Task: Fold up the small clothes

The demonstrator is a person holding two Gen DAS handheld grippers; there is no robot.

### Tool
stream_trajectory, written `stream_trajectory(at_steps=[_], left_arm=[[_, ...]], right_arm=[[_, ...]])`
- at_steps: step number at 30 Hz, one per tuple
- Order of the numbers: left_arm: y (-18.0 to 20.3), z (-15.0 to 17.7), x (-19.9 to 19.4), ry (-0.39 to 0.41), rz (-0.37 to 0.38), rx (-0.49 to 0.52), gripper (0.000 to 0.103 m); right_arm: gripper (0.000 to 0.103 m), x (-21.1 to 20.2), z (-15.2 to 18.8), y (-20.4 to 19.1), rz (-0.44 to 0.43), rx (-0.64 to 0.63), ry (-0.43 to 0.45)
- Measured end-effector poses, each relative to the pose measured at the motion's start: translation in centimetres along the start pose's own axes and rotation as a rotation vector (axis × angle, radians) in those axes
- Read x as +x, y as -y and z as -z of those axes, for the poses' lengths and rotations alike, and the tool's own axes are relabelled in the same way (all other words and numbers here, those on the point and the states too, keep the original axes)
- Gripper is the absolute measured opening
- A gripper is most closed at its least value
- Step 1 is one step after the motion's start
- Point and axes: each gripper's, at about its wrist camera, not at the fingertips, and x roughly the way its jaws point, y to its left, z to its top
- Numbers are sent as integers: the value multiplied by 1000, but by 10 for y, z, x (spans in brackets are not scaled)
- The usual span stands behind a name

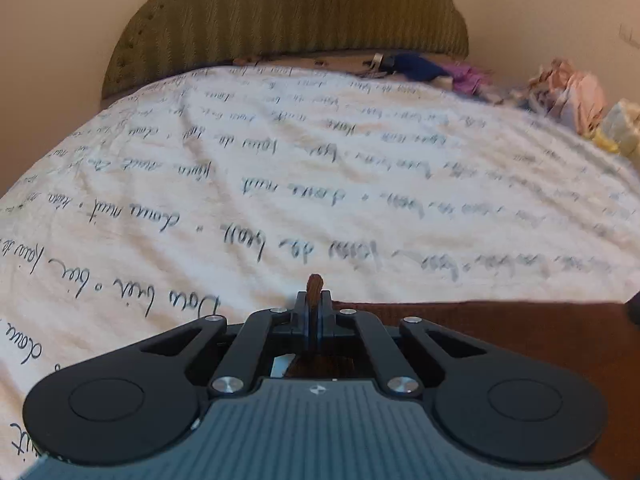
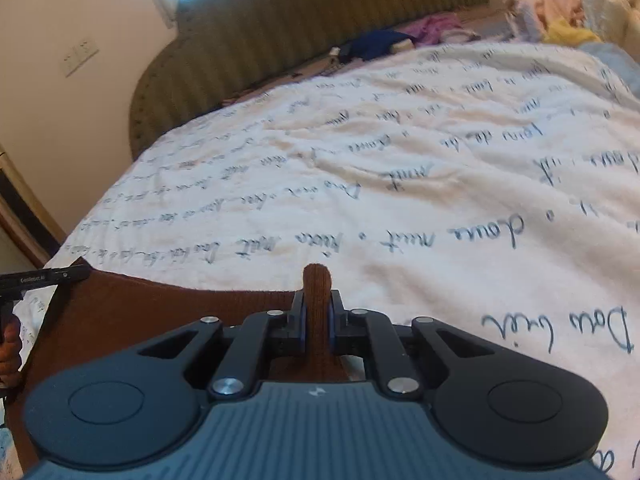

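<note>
Pinching the brown knit garment [image 2: 120, 320] along its far edge, left gripper [image 1: 315, 304] and right gripper [image 2: 317, 308] are both clamped; folding looks barely begun, heaped clothes [image 1: 576, 96] waiting.

Left gripper [image 1: 314, 300]: jaws closed together, a fold of brown cloth [image 1: 500, 332] pinched between them and poking out past the tips toward 12 o'clock. Pitched downward.

Right gripper [image 2: 318, 304]: jaws likewise pressed tight on a thicker bunch of the same cloth, the bunch standing up between the pads. Also angled down.

In the right wrist view, at 9 o'clock, the other gripper's black body shows, with a hand [image 2: 10, 350] wrapped around its handle.
</note>
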Motion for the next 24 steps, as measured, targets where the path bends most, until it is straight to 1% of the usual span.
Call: stream_trajectory(at_steps=[1, 2, 3, 4, 5, 6, 7, 8, 9, 10, 11, 12, 13, 15, 16, 17, 18, 19, 20, 22, 23, 24], left_arm=[[1, 6, 6, -6, -2, 13, 4], [1, 9, 0, 27, -3, 16, 7], [-2, 8, -8, 33, -2, -7, 14], [-6, 7, -17, 45, 9, -43, 15], [-9, 7, -31, 66, 16, -67, 17], [-10, 7, -47, 93, 10, -79, 26], [-8, 9, -64, 124, 4, -82, 34], [-5, 14, -81, 154, 10, -83, 53], [-1, 21, -98, 188, 35, -84, 68], [8, 30, -113, 221, 70, -77, 74], [17, 41, -121, 235, 92, -56, 78], [24, 50, -123, 220, 103, -27, 78], [33, 60, -118, 186, 100, 7, 77], [35, 76, -98, 119, 52, 40, 72], [30, 83, -84, 76, 21, 46, 71], [24, 91, -72, 70, 16, 60, 73], [18, 95, -70, 99, 39, 54, 73], [13, 91, -70, 86, 43, 37, 73], [13, 88, -69, 72, 26, 39, 73], [16, 87, -73, 61, -11, 60, 72], [17, 88, -82, 59, -25, 61, 68], [18, 90, -93, 63, -13, 60, 60]], right_arm=[[9, -1, 4, 1, -7, 2, 28], [10, -3, 5, 1, -5, 11, 37], [14, -7, 5, 1, -4, 33, 37], [22, -12, 3, 1, 10, 58, 25], [28, -18, 1, -2, 37, 79, 17], [38, -29, 0, -6, 66, 92, 32], [47, -44, 1, -14, 75, 85, 75], [50, -60, 5, -25, 69, 67, 128], [66, -74, 12, -35, 41, 56, 179], [83, -85, 21, -47, -7, 43, 216], [86, -90, 31, -58, -54, 19, 226], [86, -90, 40, -67, -82, -10, 210], [86, -83, 49, -74, -80, -36, 179], [86, -66, 64, -77, -17, -84, 122], [86, -55, 71, -73, 39, -99, 85], [85, -47, 79, -67, 66, -131, 74], [85, -47, 85, -65, 51, -187, 112], [85, -49, 85, -62, 41, -168, 110], [85, -49, 81, -64, 53, -163, 95], [84, -49, 80, -77, 130, -236, 71], [84, -54, 81, -84, 178, -246, 73], [84, -63, 84, -91, 212, -243, 83]])
